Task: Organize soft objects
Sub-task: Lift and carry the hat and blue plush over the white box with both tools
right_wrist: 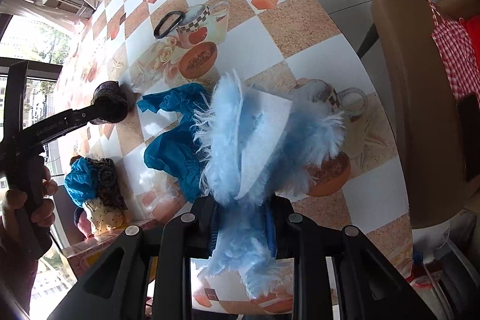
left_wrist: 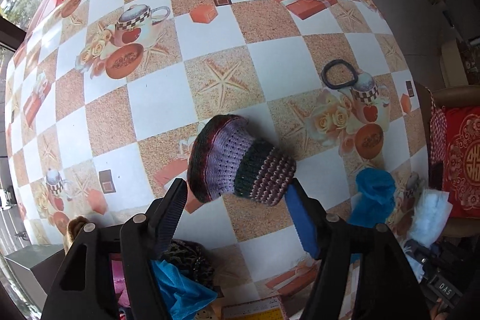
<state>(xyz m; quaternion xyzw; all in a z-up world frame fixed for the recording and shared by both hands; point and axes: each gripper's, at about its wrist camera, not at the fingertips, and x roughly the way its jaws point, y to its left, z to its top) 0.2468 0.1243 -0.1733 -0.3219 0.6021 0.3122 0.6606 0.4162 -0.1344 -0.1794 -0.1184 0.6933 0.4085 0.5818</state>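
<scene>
Right gripper [right_wrist: 241,225] jaws clamped on fluffy light-blue cloth [right_wrist: 258,134] above checkered table [right_wrist: 315,20]; left gripper [left_wrist: 237,200] jaws spread wide, knitted hat [left_wrist: 237,161] lying between them, unpinched, blue cloth [right_wrist: 174,134] nearby.

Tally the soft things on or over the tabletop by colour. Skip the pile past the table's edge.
Light blue, fluffy piece: 1
Deep blue, crinkled cloth: 1
Purple-striped, knit piece: 1
Black, hair band: 1
Total: 4
</scene>
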